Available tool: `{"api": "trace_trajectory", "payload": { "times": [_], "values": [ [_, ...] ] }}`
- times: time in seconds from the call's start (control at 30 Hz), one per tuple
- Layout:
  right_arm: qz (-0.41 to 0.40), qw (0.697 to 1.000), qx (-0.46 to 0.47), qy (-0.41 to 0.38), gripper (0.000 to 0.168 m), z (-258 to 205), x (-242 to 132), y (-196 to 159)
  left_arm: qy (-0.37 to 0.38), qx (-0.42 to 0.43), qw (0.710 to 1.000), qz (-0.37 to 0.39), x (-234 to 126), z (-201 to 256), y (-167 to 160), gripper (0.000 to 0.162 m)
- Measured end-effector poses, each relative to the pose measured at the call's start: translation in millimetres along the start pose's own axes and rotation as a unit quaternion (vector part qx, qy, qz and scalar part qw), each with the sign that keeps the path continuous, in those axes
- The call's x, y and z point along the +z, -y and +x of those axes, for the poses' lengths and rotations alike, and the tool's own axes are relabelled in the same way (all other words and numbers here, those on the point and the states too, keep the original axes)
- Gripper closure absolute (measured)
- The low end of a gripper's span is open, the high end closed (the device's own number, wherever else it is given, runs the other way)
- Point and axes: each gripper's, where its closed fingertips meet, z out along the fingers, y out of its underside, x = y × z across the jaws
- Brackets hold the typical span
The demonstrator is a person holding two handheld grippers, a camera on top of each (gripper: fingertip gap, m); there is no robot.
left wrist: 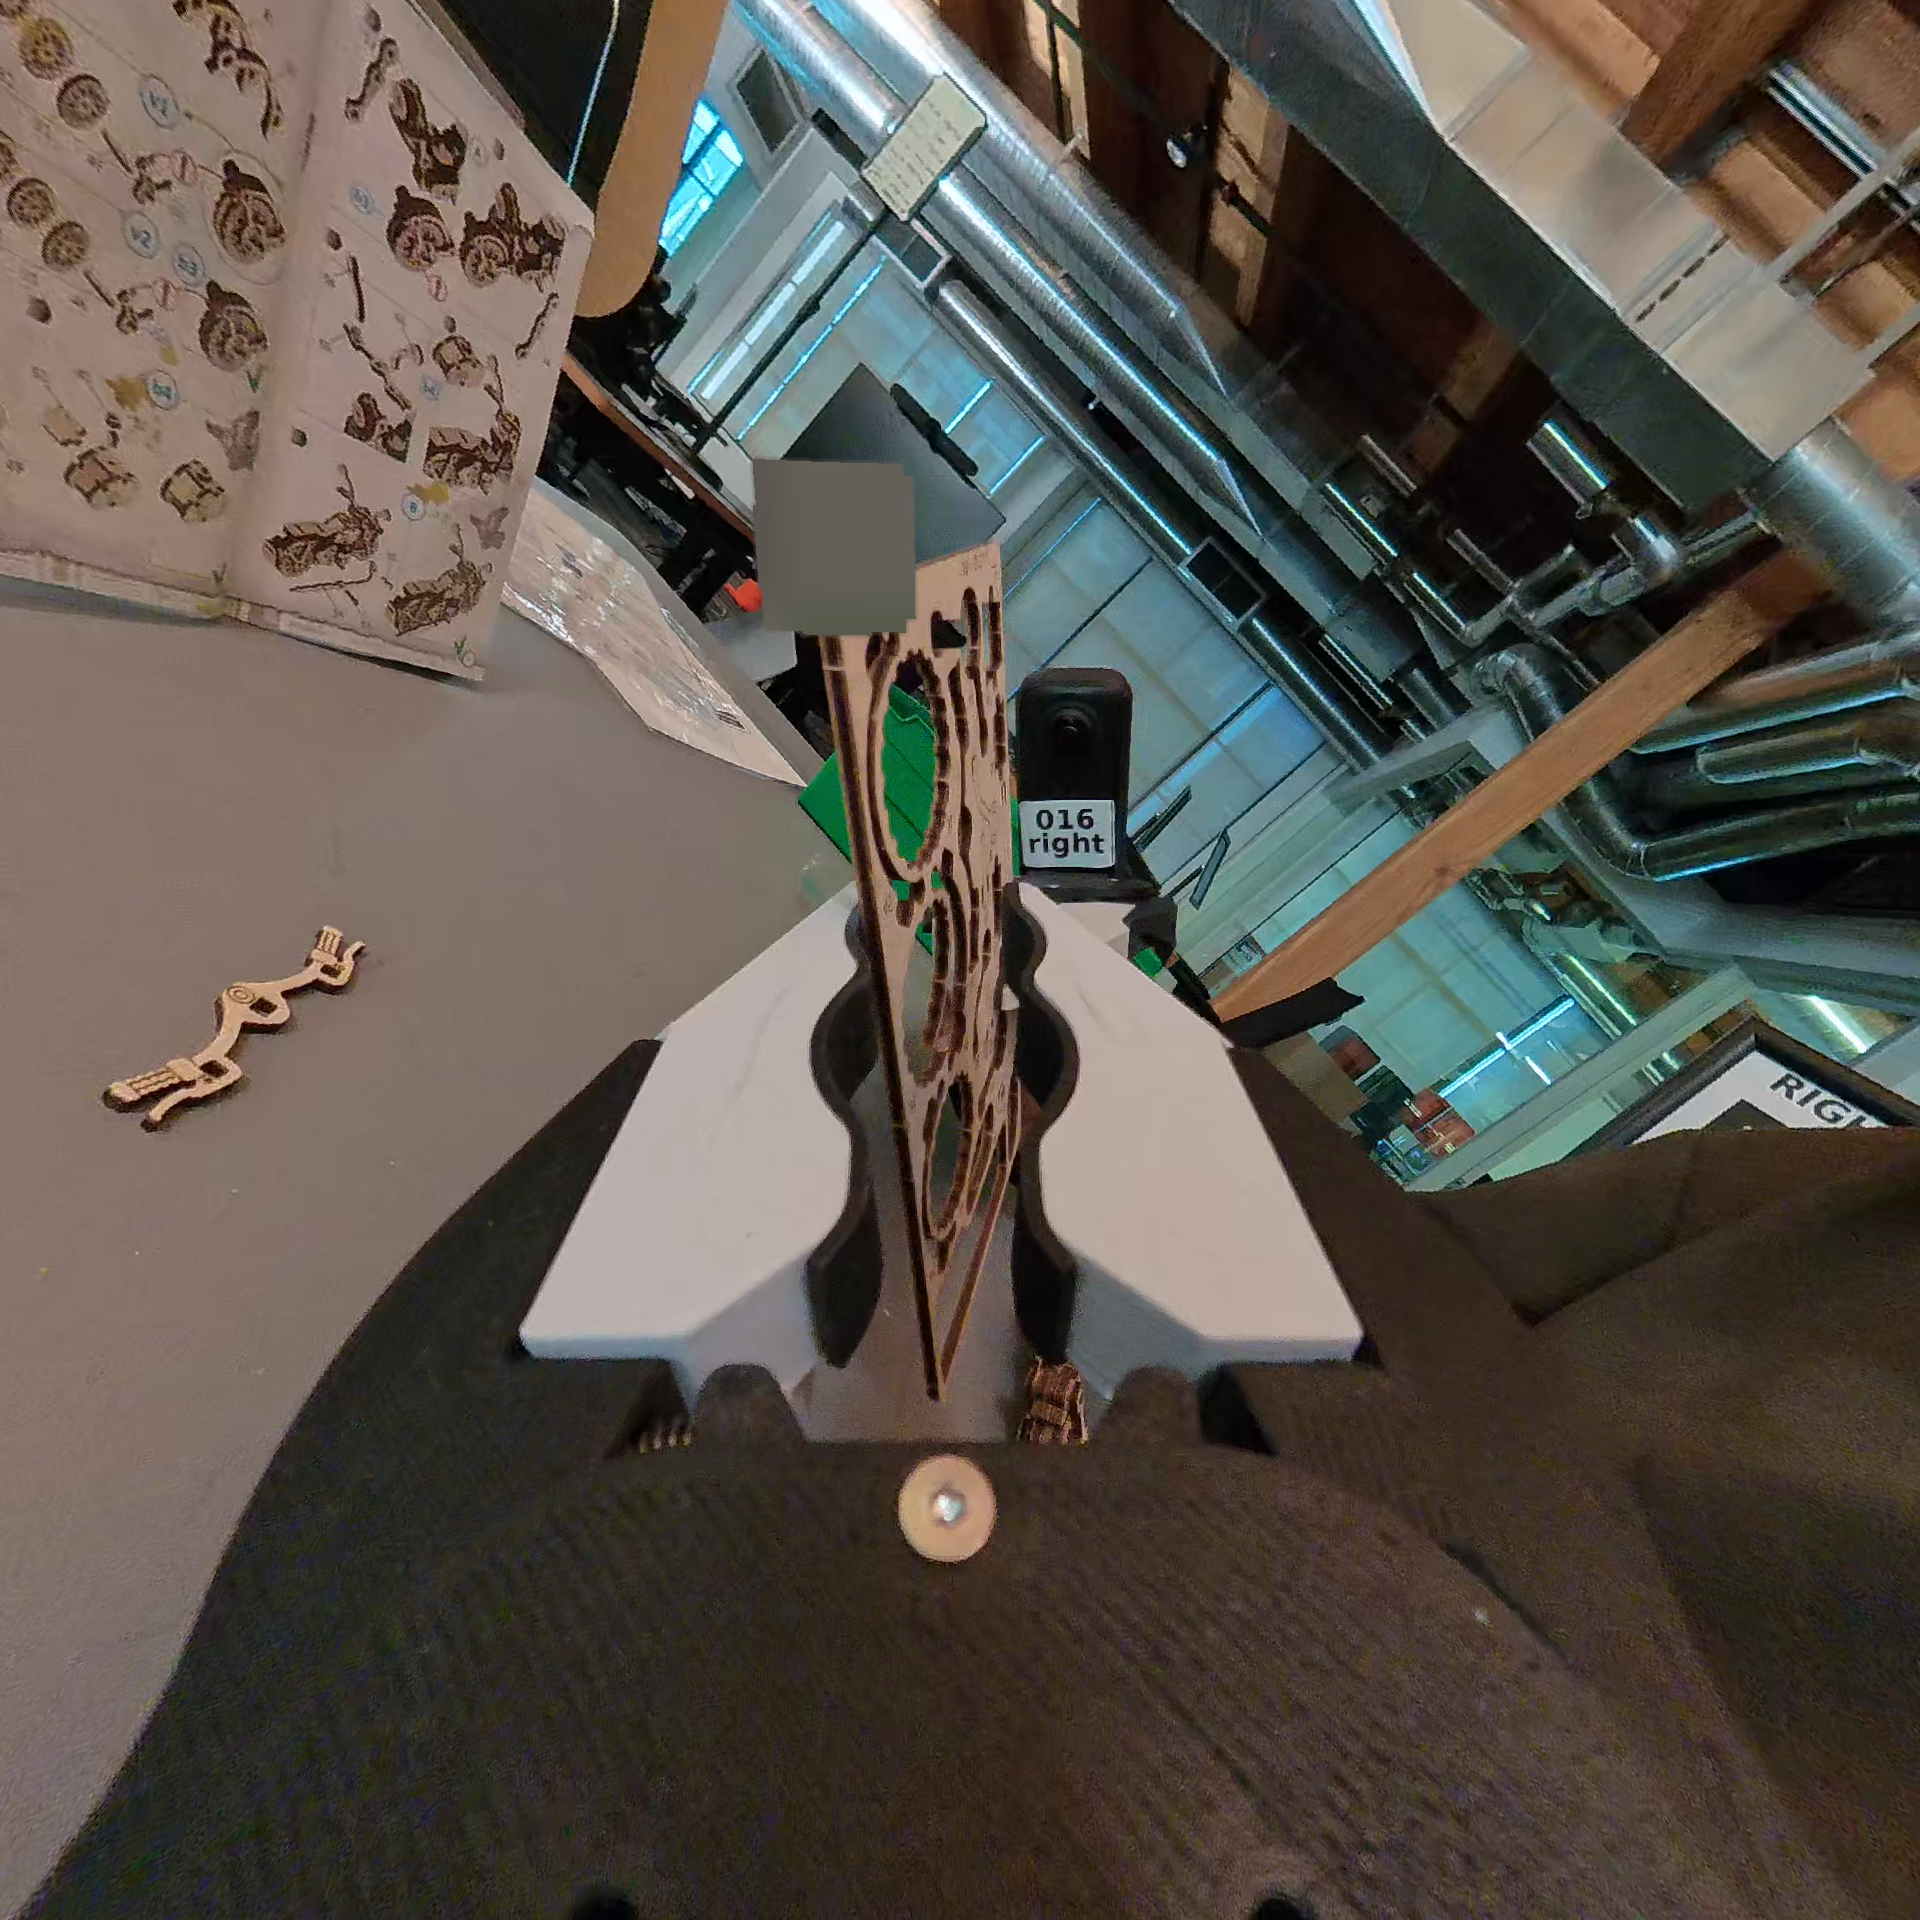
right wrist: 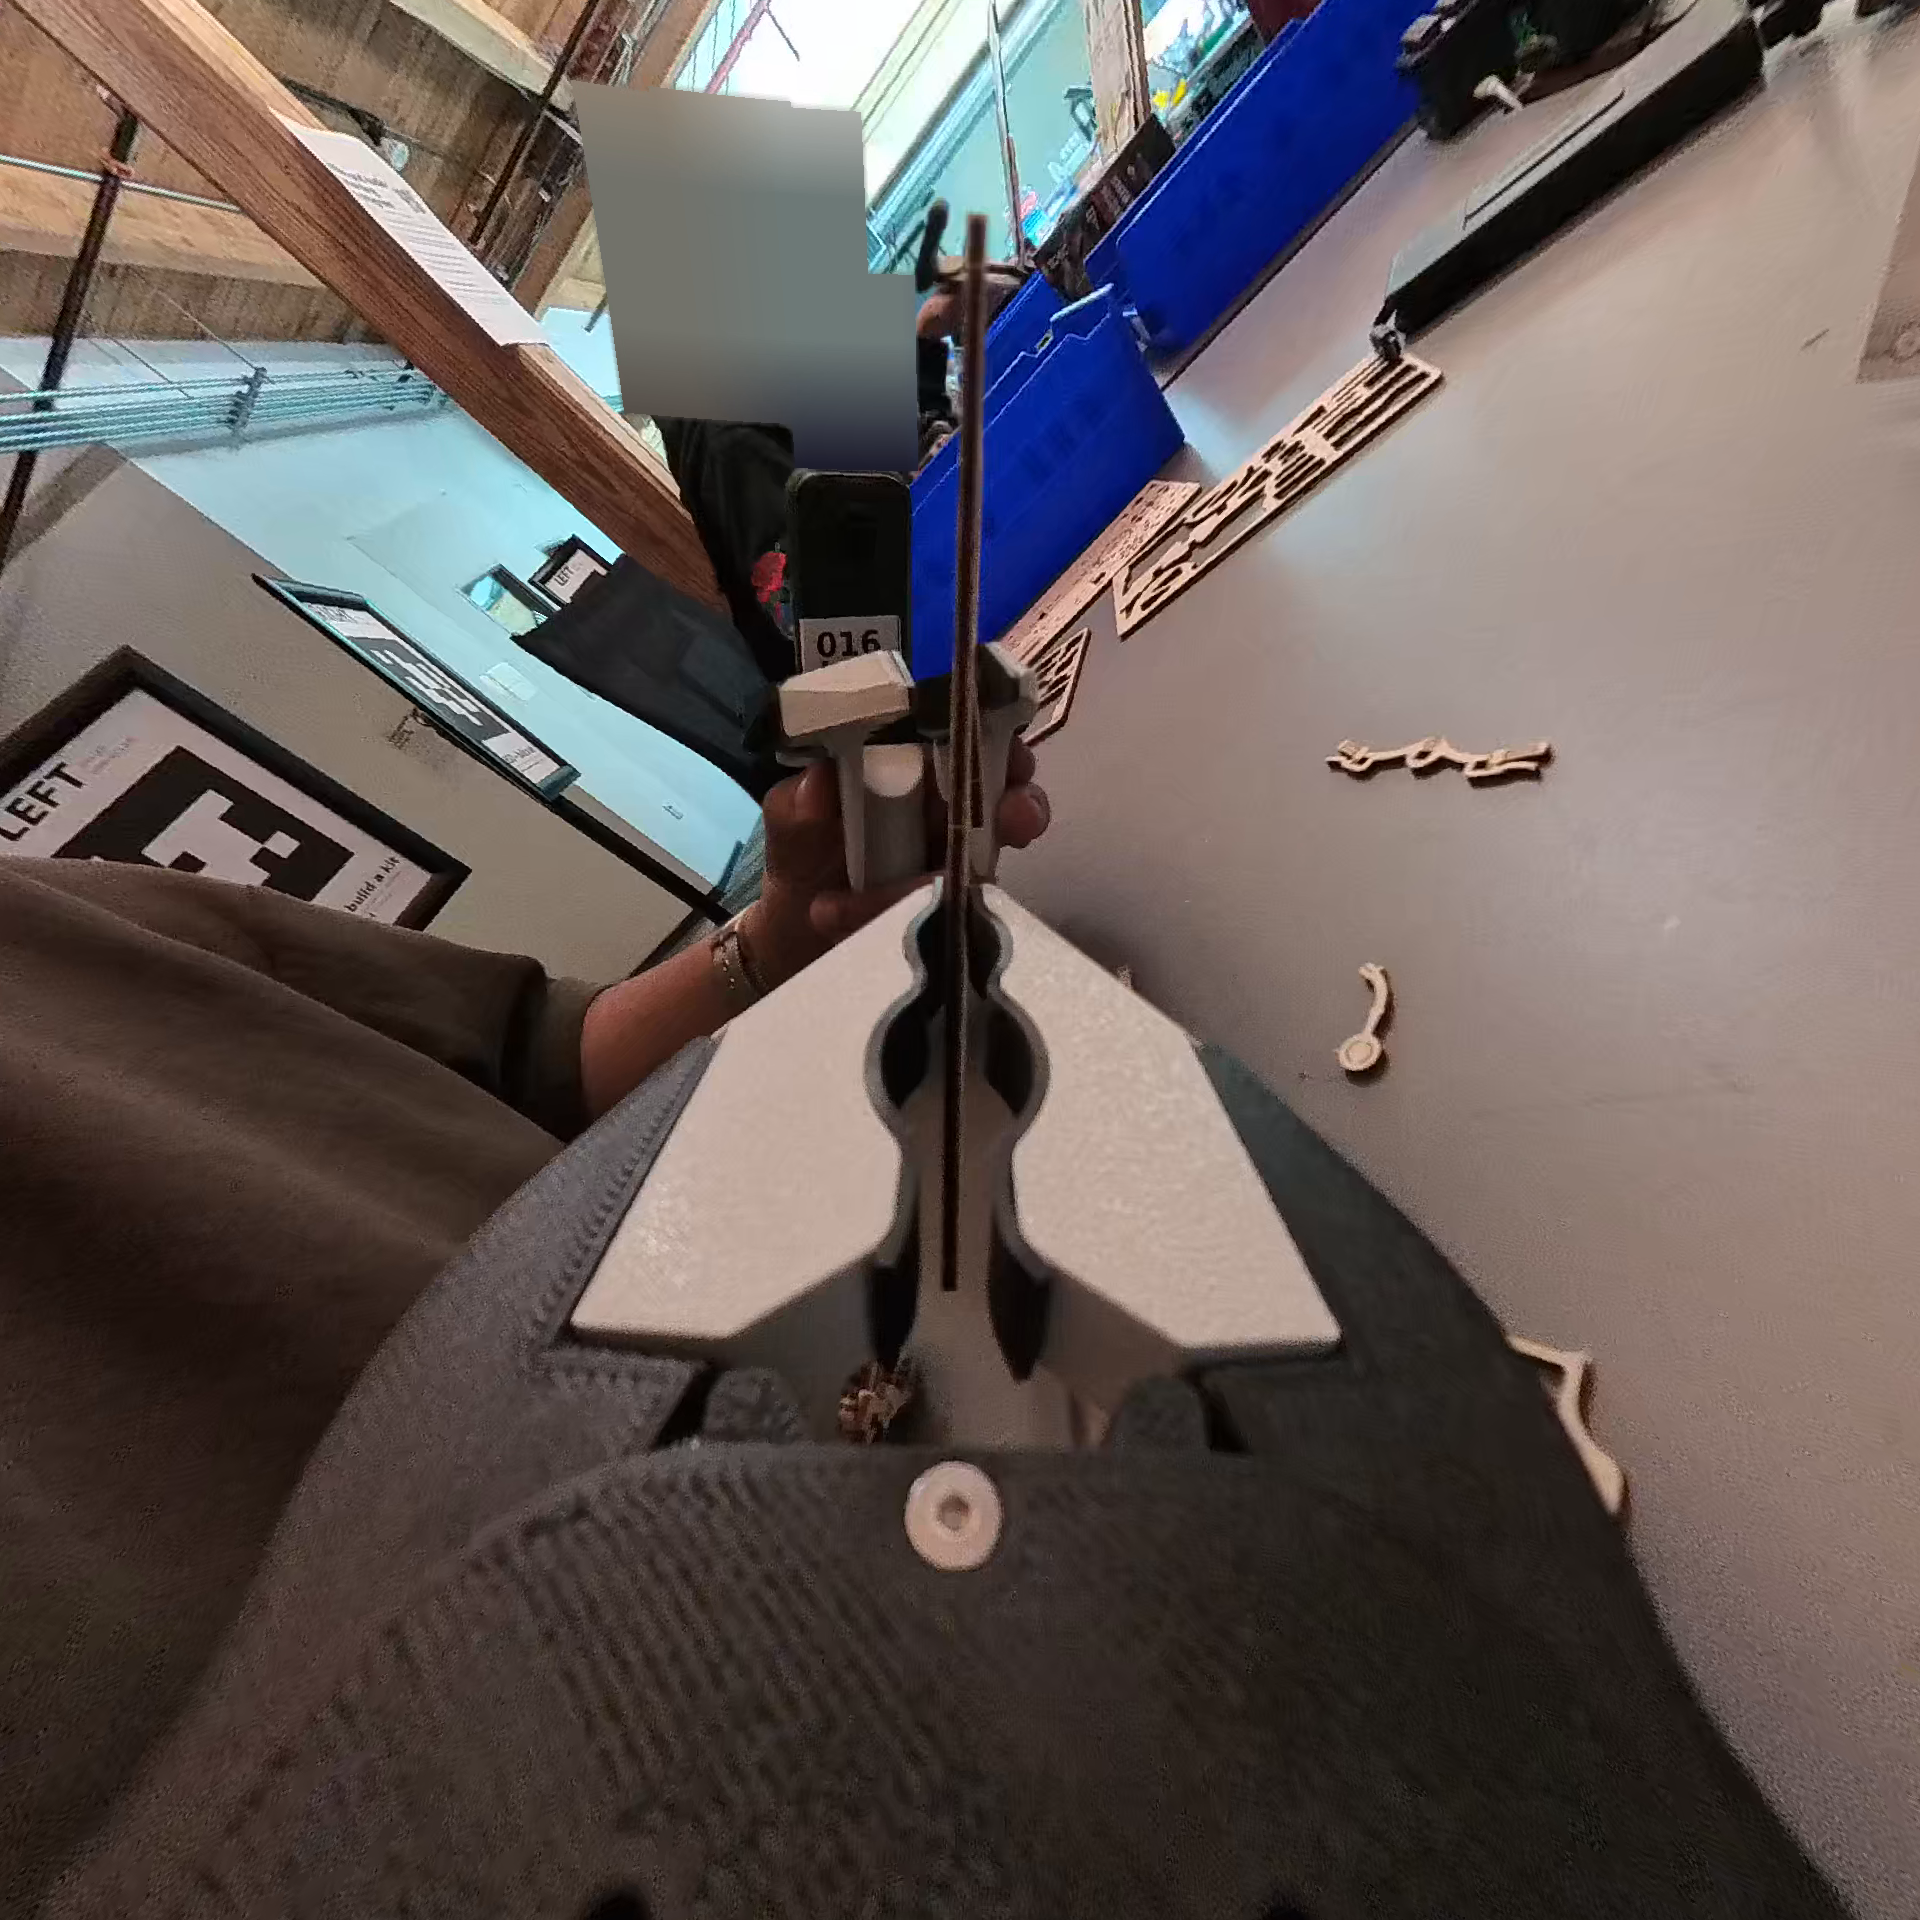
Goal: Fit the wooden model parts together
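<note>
A thin wooden sheet [left wrist: 940, 935] of cut parts is pinched edgewise, above the grey table [left wrist: 312, 831], by the left gripper [left wrist: 940, 1039] and the right gripper [right wrist: 951, 1039], 1 from each end. It is probably gripped so that a part can be pressed out, while 2 loose parts [right wrist: 1439, 758] lie nearby.

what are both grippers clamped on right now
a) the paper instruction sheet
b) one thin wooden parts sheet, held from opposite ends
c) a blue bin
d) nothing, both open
b: the left gripper and the right gripper each pinch the same wooden parts sheet, lifted off the grey table.
</note>
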Motion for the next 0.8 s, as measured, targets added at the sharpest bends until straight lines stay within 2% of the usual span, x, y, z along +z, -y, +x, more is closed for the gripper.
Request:
{"api": "trace_trajectory", "payload": {
  "times": [0.2,0.27,0.37,0.43,0.5,0.57,0.6,0.67,0.8],
  "values": [
    [0.005,1.000,0.005,-0.003,0.168,0.9,4.2,-1.6,-0.006,-0.022,1.000,-0.003,4.2,-0.1,-5.5,0.141],
    [0.004,1.000,0.000,-0.004,0.167,-0.4,7.9,-3.9,-0.005,-0.030,1.000,-0.001,5.8,-1.2,-7.2,0.150],
    [-0.020,0.999,-0.023,-0.019,0.167,0.9,13.6,-12.8,-0.006,-0.029,1.000,-0.010,7.5,-0.6,-10.9,0.151],
    [-0.034,0.998,-0.041,-0.039,0.160,5.2,14.6,-16.9,-0.015,-0.027,0.999,-0.017,7.9,2.7,-12.1,0.162],
    [-0.042,0.997,-0.057,-0.044,0.157,6.0,12.9,-18.2,-0.012,-0.018,0.999,-0.028,9.2,3.7,-14.6,0.162],
    [-0.026,0.996,-0.066,-0.044,0.141,4.1,8.7,-10.7,-0.024,-0.013,0.998,-0.051,11.2,8.5,-20.4,0.162],
    [-0.010,0.997,-0.069,-0.044,0.138,2.7,5.6,-3.9,-0.027,-0.011,0.998,-0.060,12.1,10.4,-22.9,0.162],
    [0.021,0.996,-0.077,-0.046,0.140,-0.6,-0.8,9.0,-0.026,-0.003,0.997,-0.079,13.8,12.4,-28.8,0.162],
    [0.029,0.993,-0.094,-0.068,0.158,0.8,-5.0,14.4,-0.010,0.019,0.995,-0.102,16.5,12.4,-36.2,0.162]
  ]
}}
